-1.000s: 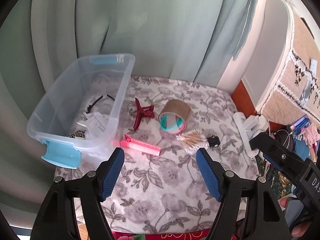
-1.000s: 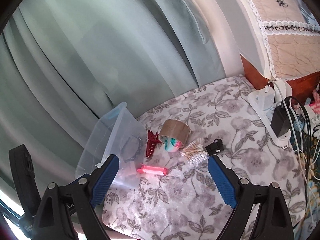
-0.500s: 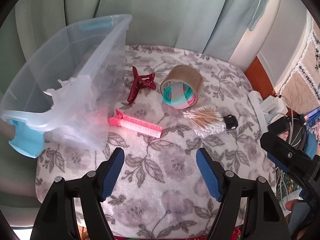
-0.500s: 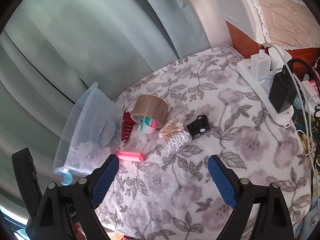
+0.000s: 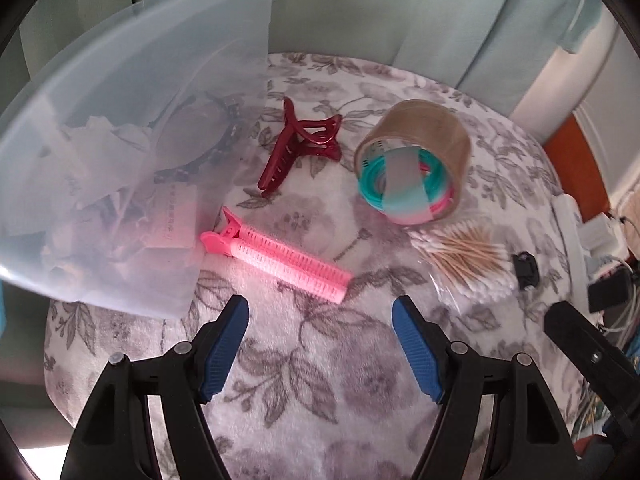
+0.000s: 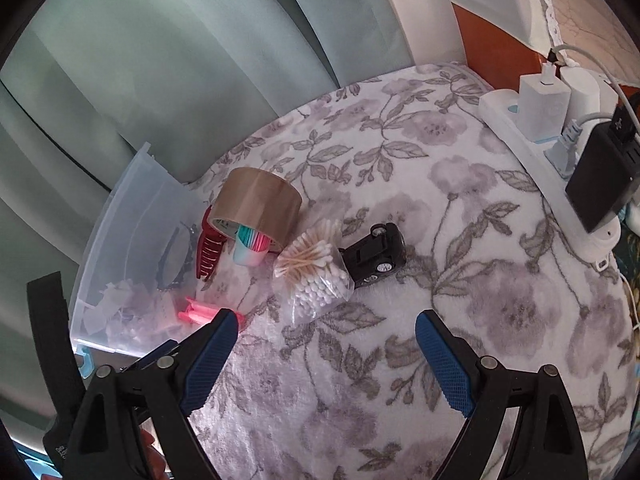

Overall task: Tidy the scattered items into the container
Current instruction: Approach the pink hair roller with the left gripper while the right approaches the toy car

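Closer now, my left gripper hovers, fingers apart like the right gripper, before the pink clip beside the bin (partly filled); claw clip, tape, swabs, toy car remain out.

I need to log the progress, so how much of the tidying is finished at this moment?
Done: the clear bin already holds a dark headband and some white paper bits.

In hand: nothing. Both the left tool and the right tool are open and empty above the cloth.

Left: pink hair clip, red claw clip, tape roll, cotton swab bag and black toy car.
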### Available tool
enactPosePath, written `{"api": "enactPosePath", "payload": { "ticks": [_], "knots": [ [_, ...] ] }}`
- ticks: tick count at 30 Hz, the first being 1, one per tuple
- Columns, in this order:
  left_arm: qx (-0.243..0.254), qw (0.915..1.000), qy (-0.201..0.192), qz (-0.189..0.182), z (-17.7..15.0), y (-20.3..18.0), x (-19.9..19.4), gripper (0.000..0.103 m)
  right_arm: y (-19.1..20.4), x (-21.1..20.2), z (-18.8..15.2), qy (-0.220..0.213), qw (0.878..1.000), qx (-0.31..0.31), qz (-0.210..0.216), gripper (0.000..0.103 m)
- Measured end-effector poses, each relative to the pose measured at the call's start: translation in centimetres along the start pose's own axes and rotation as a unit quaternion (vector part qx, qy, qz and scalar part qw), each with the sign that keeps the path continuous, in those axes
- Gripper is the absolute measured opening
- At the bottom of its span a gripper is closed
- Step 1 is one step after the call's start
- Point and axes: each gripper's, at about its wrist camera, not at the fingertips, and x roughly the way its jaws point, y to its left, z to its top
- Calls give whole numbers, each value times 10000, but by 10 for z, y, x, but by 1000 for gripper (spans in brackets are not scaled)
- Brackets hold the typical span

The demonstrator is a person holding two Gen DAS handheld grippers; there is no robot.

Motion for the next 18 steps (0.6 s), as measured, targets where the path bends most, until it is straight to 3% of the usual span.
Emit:
{"api": "enactPosePath", "payload": {
  "ticks": [3, 6, 18],
  "knots": [
    [-3, 10000, -52, -56, 4, -1, 11, 75, -8, 8, 7, -31, 9999, 93, -40, 92],
    [31, 9998, -24, 170, 6, -1, 21, 73, -19, 12, 13, -118, 9996, 260, -87, 90],
    [-253, 9995, 63, 186, 10, 7, 44, 61, -45, 36, 27, -112, 9979, 643, -4, 53]
  ]
}}
